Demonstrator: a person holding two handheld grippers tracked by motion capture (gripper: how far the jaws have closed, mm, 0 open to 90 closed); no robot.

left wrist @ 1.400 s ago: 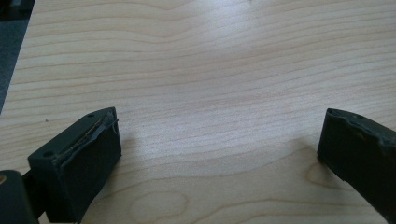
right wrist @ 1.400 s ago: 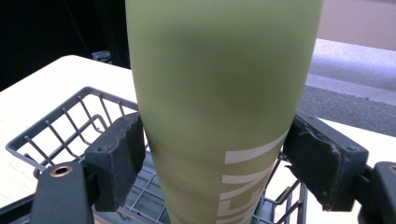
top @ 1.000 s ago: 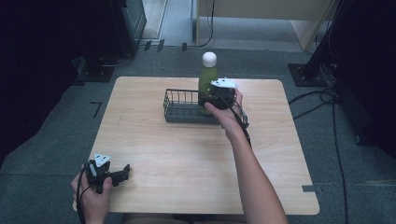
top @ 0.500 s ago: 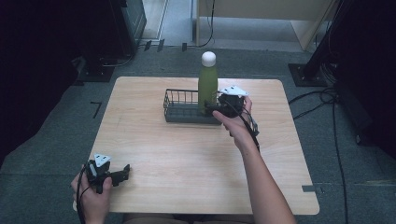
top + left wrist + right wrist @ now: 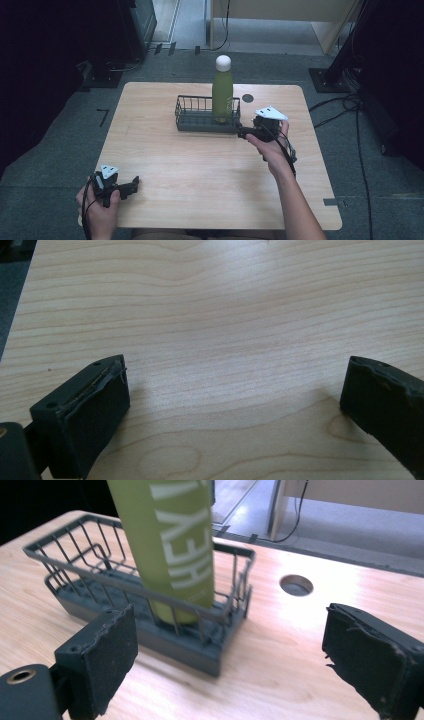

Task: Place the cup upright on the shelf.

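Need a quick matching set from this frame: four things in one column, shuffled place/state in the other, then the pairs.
Things:
1. green bottle
2. wire basket
3. left gripper
4. right gripper

Place or state:
A. open, low over the table's near left corner
B. open, beside the basket's right end
C. upright in the basket's right end
D. dark grey, mid-table toward the far edge

Pairs: 1-C, 2-D, 3-A, 4-B
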